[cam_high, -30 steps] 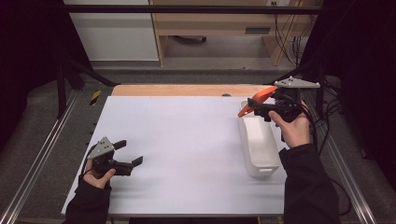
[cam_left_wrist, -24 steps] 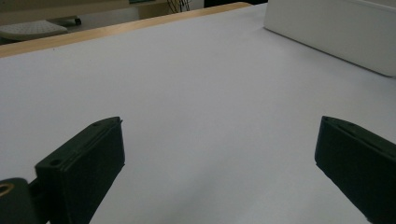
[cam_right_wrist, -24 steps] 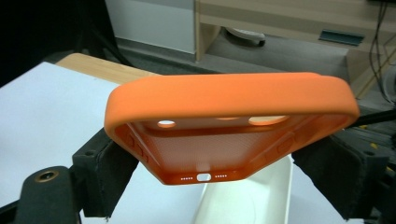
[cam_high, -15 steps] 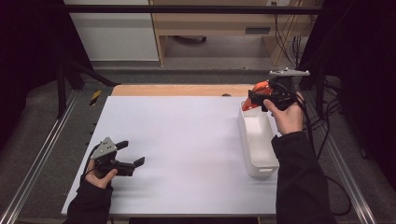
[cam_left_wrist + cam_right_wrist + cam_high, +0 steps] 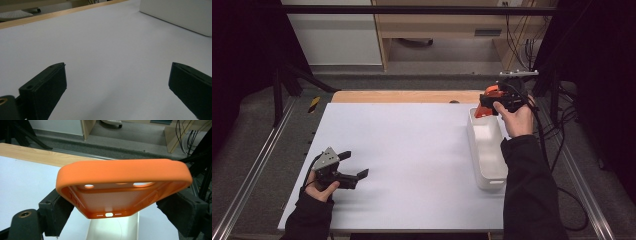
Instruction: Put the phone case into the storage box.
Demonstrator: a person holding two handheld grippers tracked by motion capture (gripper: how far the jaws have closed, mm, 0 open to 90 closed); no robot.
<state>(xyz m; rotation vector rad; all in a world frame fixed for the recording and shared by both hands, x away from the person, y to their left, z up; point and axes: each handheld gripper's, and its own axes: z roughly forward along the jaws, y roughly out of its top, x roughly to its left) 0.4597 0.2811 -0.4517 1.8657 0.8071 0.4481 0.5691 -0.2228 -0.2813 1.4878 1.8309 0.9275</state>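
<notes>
Right tool (image 5: 484, 106) grips an orange case (image 5: 122, 187) at 2 o'clock above the tray (image 5: 488, 165); left tool (image 5: 354, 166), jaws wide apart and empty, sits on the tabletop (image 5: 412, 150) at 8 o'clock.

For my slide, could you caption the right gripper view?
Right gripper holds an orange phone case above a white tray.

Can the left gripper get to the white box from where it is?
Probably yes. The left gripper rests open near the table's front left corner, and only bare white tabletop lies between it and the white box at the right side. It would just need a long reach across.
</notes>
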